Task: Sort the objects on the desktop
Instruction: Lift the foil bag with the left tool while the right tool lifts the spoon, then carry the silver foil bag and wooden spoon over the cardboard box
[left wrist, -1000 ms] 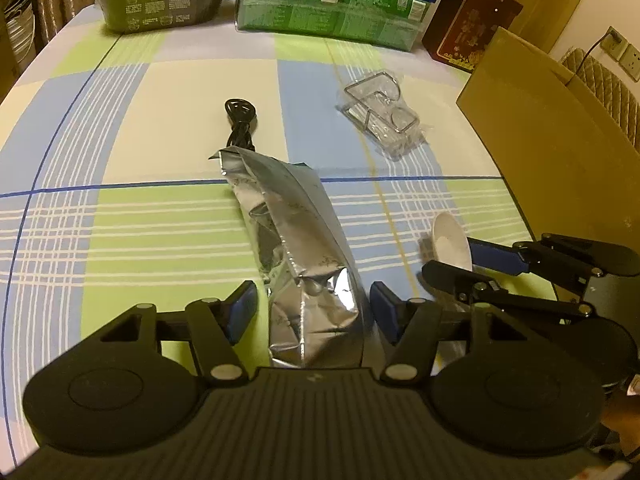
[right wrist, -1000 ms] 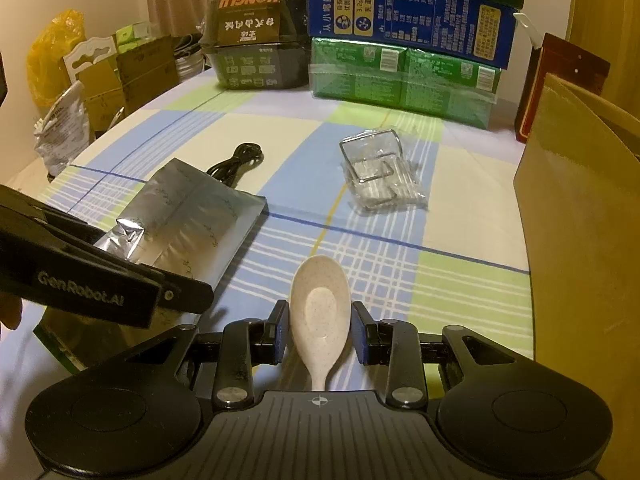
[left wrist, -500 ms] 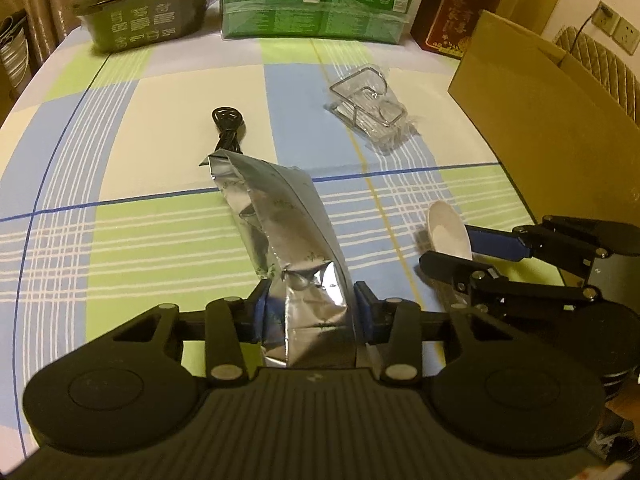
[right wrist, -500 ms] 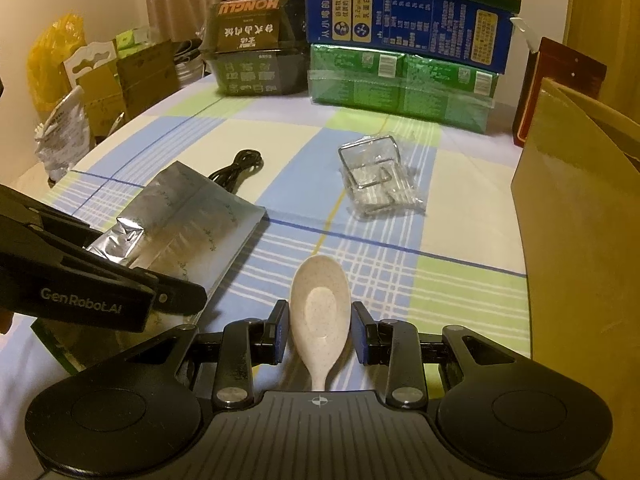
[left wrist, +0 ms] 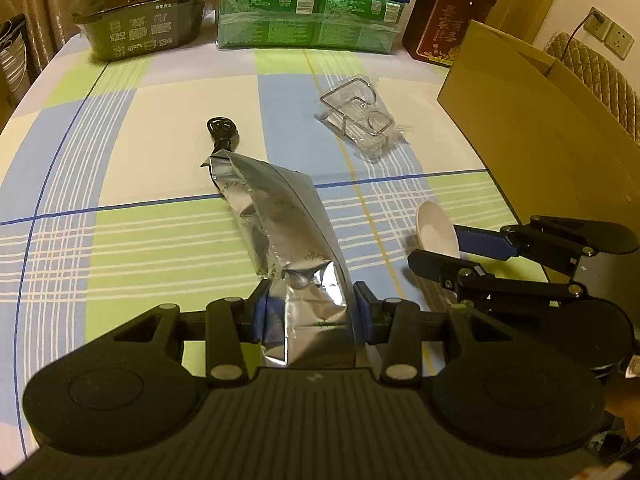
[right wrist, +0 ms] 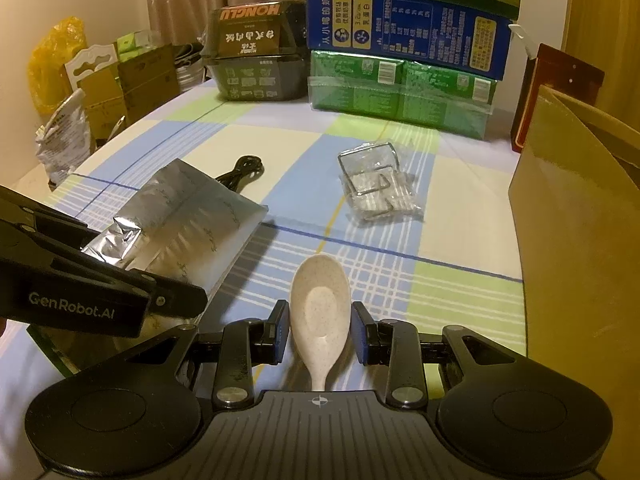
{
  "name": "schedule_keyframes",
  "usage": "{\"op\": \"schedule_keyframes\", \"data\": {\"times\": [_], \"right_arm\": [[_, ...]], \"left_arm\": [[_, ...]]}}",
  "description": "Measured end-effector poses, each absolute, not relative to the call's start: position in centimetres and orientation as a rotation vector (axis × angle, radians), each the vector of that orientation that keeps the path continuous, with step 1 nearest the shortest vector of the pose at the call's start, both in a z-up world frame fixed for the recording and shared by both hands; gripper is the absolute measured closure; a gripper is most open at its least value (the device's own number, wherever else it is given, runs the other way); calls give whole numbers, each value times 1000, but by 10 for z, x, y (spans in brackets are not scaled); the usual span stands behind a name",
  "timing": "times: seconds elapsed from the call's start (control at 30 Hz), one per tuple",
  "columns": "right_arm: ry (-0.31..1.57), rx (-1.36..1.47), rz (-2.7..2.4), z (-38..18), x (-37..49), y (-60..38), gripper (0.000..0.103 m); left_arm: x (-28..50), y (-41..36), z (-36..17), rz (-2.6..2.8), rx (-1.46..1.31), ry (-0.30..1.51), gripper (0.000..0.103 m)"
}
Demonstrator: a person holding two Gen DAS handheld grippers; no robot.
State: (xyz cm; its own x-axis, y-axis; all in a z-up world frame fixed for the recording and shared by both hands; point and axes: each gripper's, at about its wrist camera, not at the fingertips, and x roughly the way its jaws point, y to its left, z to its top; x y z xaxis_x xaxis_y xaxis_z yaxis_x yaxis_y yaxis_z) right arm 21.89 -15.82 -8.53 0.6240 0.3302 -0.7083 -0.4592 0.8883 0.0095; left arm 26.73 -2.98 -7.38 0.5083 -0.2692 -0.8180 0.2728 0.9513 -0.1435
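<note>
The left claw (left wrist: 308,308) is clamped on the near end of a silver foil pouch (left wrist: 280,216); both blue pads are pressed against its crumpled sides. The pouch is seen stretching away from the claw across the checked cloth of the bench (left wrist: 120,240), its far end reaching a coiled black cable (left wrist: 222,132), part of which is hidden behind it.

The right claw (right wrist: 318,332) is closed on a pale speckled spoon (right wrist: 320,304). The bowl is held between the pads, hollow side up, with the handle pointing back toward the camera. From the left wrist view the spoon (left wrist: 436,232) and right claw (left wrist: 460,248) are noted just right of the pouch.

A clear plastic packet holding a wire rack (left wrist: 360,120) is lying farther back on the bench, well apart from both claws. A cardboard box (right wrist: 580,220) is standing at the right edge. Along the far edge are ranged a black food container (right wrist: 256,56), green packs (right wrist: 400,92) with a blue carton (right wrist: 408,36) stacked on top, and a dark red box (left wrist: 448,24).
</note>
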Motion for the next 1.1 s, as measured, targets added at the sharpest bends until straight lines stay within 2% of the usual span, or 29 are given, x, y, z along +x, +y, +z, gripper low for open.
{"op": "schedule_keyframes", "data": {"times": [0.37, 1.1], "right_arm": [[763, -155, 444, -79, 217, -165, 73], [712, -22, 357, -9, 151, -221, 73]], "left_arm": [[263, -30, -68, -331, -3, 968, 66], [185, -65, -23, -385, 42, 859, 66]]}}
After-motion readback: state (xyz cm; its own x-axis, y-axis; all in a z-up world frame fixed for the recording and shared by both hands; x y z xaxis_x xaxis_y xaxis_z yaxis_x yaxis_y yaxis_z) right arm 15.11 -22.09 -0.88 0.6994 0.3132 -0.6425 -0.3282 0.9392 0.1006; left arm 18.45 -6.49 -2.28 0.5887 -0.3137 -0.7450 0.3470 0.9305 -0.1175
